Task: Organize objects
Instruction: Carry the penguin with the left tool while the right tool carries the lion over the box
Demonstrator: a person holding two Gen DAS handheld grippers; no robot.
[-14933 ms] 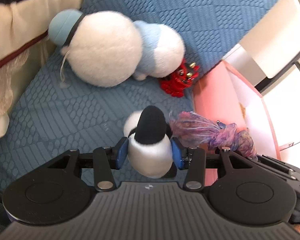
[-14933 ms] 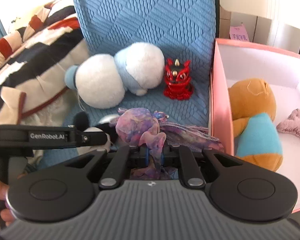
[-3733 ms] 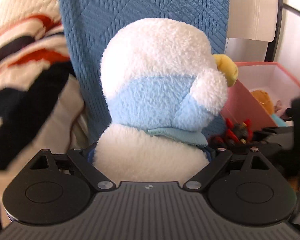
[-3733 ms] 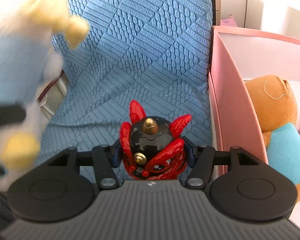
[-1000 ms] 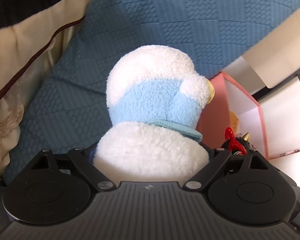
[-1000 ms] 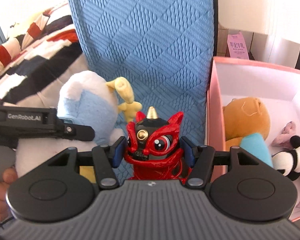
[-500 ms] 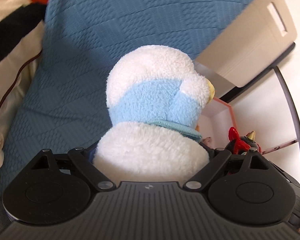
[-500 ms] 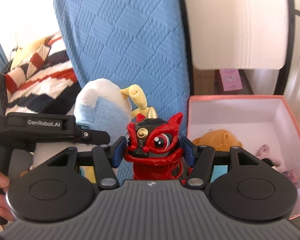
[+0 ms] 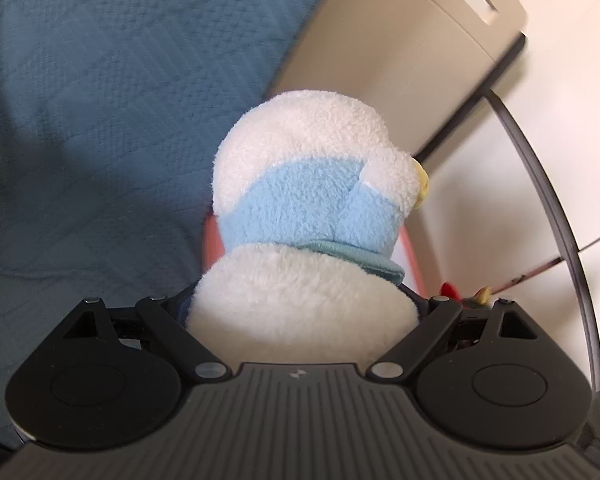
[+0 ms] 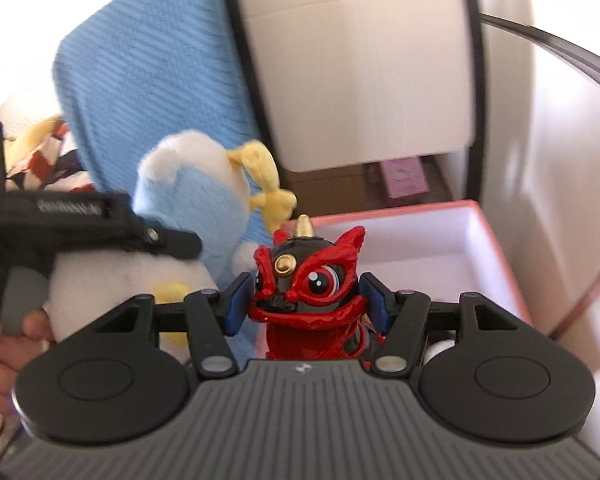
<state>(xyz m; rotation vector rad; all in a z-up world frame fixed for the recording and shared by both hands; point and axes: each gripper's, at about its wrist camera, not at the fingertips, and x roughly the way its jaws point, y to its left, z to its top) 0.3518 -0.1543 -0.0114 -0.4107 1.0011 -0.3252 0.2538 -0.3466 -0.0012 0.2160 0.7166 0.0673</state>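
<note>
My left gripper (image 9: pixel 302 312) is shut on a white and light-blue plush duck (image 9: pixel 312 216) and holds it in the air; the duck hides the fingertips. The duck also shows in the right wrist view (image 10: pixel 188 216), left of the right gripper. My right gripper (image 10: pixel 306 306) is shut on a red and black lion figurine (image 10: pixel 310 284) with a gold horn, held above the near left corner of a pink box (image 10: pixel 504 248). A tip of the figurine (image 9: pixel 450 290) shows at the right in the left wrist view.
The pink box has a white inside, and its edge (image 9: pixel 210 240) shows behind the duck. A blue quilted cushion (image 10: pixel 152 88) stands behind at the left. A beige cabinet (image 10: pixel 360 72) and a black curved frame (image 9: pixel 552 216) stand behind the box. A striped blanket (image 10: pixel 44 160) lies far left.
Both grippers have risen and moved right toward the pink box, each still holding its toy. Less of the cushion shows and more of the cabinet and box.
</note>
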